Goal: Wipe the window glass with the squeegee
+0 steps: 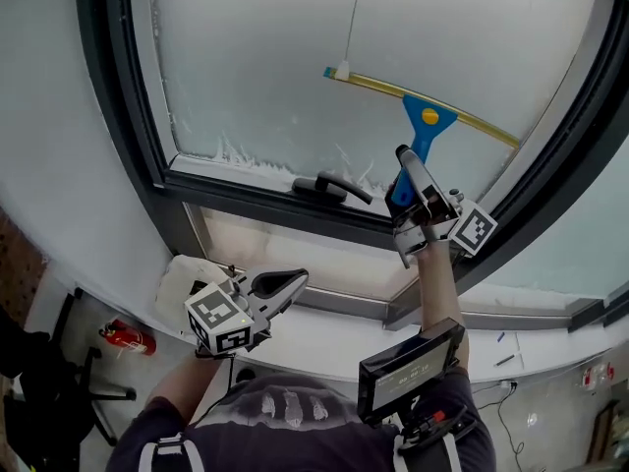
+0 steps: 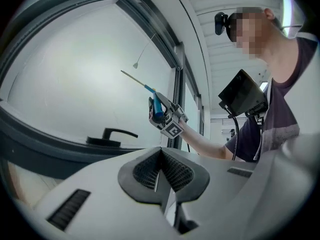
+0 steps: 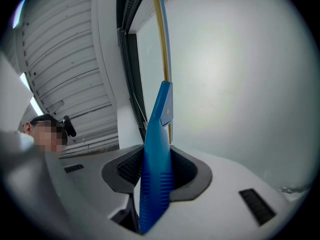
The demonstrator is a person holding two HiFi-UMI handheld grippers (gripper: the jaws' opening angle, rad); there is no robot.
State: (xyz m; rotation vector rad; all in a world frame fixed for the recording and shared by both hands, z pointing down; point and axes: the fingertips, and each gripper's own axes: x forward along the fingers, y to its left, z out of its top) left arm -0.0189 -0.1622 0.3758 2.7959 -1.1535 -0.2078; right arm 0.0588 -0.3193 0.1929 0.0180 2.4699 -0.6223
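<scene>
While the right gripper (image 1: 405, 193) clamps the blue squeegee (image 1: 428, 119) by its handle, blade at the window glass (image 1: 265, 57), foam (image 1: 236, 153) streaks the pane's bottom edge, so wiping looks unfinished; the left gripper (image 1: 287, 284) hangs closed, empty.

Squeegee (image 1: 425, 131): blue handle with a yellow dot; yellow rail, teal cap at its 10 o'clock end.
Window glass (image 1: 275, 57): frosted pale grey-white.
Window frame (image 1: 128, 96): dark grey.
Window handle (image 1: 329, 187): black.
Left tool (image 1: 293, 282), right tool (image 1: 403, 157): light grey bodies, dark grey ribbed pads (image 2: 176, 171); marker cubes (image 1: 218, 321) white with black squares.
Canister (image 1: 128, 337), 8 o'clock: red.
</scene>
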